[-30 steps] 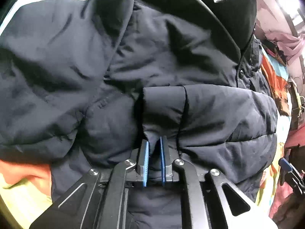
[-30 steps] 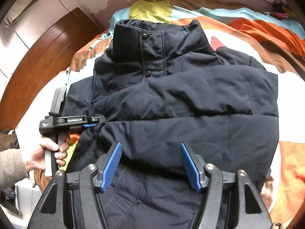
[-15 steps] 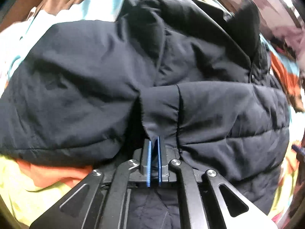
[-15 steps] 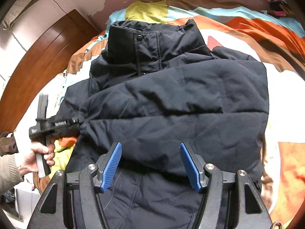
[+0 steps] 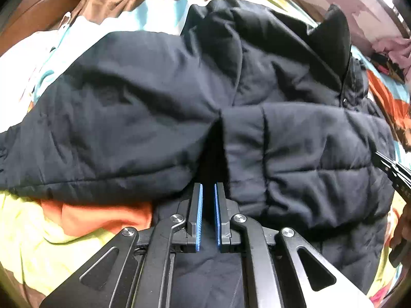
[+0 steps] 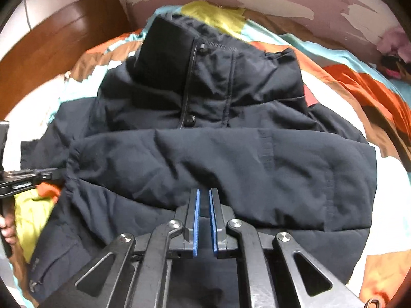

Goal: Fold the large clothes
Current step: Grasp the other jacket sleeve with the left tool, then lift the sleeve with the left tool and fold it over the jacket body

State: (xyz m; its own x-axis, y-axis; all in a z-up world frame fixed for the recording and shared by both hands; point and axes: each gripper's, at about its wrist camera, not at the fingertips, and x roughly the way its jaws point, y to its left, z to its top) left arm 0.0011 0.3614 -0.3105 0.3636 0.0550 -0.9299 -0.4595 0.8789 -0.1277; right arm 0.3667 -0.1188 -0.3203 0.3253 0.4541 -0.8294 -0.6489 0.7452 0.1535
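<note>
the dark padded jacket (image 6: pixel 231 166) lies front up across the middle of the bed, on a patchwork bedspread (image 6: pixel 359 82) of orange, yellow, white and light blue. its collar (image 6: pixel 179 51) stands up toward the head edge of the bed, close under the peeling wall (image 6: pixel 282 0). one sleeve (image 6: pixel 205 159) is folded flat across the chest, just below the snap button (image 6: pixel 190 120). its gathered cuff (image 6: pixel 70 169) ends at the jacket's side nearest the wooden headboard (image 6: pixel 51 59).

your left gripper (image 5: pixel 208 213) points at that cuff (image 5: pixel 244 138) from the bed's side edge. its blue pads (image 5: pixel 198 213) stand narrow, with a slim dark gap between them. in your left camera the cuff edge sits just past the tips; from your right camera the left gripper (image 6: pixel 55 174) touches the cuff. you cannot tell whether any cloth is pinched.

your right gripper (image 6: pixel 204 215) hovers low over the jacket's lower front, tips at the sleeve's lower fold. its pads (image 6: pixel 196 220) are also drawn narrow, and whether cloth sits between them is unclear. your right gripper (image 5: pixel 393 174) shows at the right rim of the left view, beyond the jacket (image 5: pixel 154 128). bare bedspread (image 5: pixel 51 231) lies beside your left fingers.
</note>
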